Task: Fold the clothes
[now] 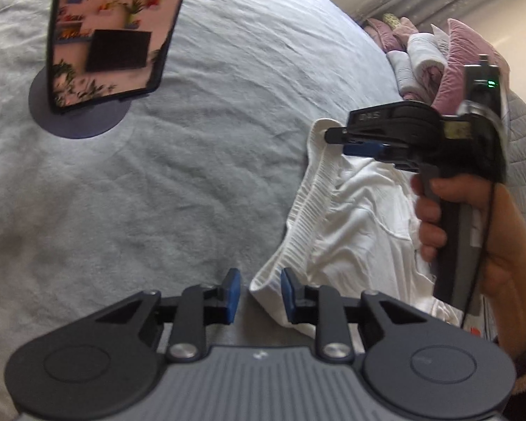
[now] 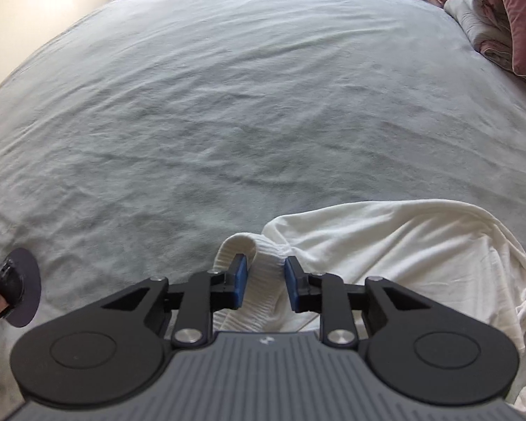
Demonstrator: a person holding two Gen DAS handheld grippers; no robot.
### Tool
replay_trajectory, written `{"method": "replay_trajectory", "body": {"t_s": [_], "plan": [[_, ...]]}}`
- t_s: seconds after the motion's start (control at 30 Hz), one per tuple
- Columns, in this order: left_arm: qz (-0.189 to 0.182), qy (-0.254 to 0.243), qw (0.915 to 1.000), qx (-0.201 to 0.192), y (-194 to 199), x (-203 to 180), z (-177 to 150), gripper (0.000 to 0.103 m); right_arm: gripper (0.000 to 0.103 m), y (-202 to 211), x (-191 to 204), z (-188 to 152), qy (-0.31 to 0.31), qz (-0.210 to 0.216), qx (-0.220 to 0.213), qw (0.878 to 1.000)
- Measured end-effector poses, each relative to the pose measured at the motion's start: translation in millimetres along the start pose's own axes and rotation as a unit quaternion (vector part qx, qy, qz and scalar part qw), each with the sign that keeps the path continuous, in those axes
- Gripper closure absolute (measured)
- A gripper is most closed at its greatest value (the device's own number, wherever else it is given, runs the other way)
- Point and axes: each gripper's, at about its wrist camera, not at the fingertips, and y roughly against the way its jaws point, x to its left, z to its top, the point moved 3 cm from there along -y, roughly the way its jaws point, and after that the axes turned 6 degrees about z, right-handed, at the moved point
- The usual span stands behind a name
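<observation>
A white garment (image 1: pixel 354 217) with a ribbed hem lies crumpled on the grey bedspread (image 1: pixel 193 175). My left gripper (image 1: pixel 261 294) is open, with a corner of the ribbed hem between its blue pads. My right gripper (image 2: pixel 264 282) is open too, and a loop of the ribbed hem (image 2: pixel 263 280) lies between its blue pads, with gaps on both sides. In the left wrist view the right gripper (image 1: pixel 343 140) is seen side-on at the garment's far corner, held by a hand (image 1: pixel 473 231). The rest of the garment (image 2: pixel 403 245) bunches to the right.
A phone on a round stand (image 1: pixel 112 35) sits on the bed at the upper left; its base (image 2: pixel 21 294) shows at the left edge of the right wrist view. Rolled blankets and pink pillows (image 1: pixel 435 59) pile at the far right (image 2: pixel 494 10).
</observation>
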Motion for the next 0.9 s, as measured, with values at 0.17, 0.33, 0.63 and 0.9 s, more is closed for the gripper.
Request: {"method": "replay_trajectory", "body": {"t_s": [0.17,0.33,0.63,0.9], "plan": [[-0.037,-0.029,0.9984,-0.032,13.0,-5.2,1.8,0.078,0.081,6.3,3.2,2.7,0.012,0.001,-0.012,1.000],[-0.022,-0.085,0.9958,-0.027,6.0,-23.5,-4.1,0.078,0.083,12.4,12.8,5.7,0.038,-0.001,-0.021,0.999],[-0.002,-0.132,0.9910,-0.020,9.8,-31.8,-12.9,0.103,0.083,14.0,27.8,12.8,0.053,0.012,-0.030,0.998],[0.006,-0.101,0.9949,0.006,8.4,-18.0,-9.4,0.101,0.082,-4.9,34.5,13.9,0.064,0.025,-0.008,0.998]]}}
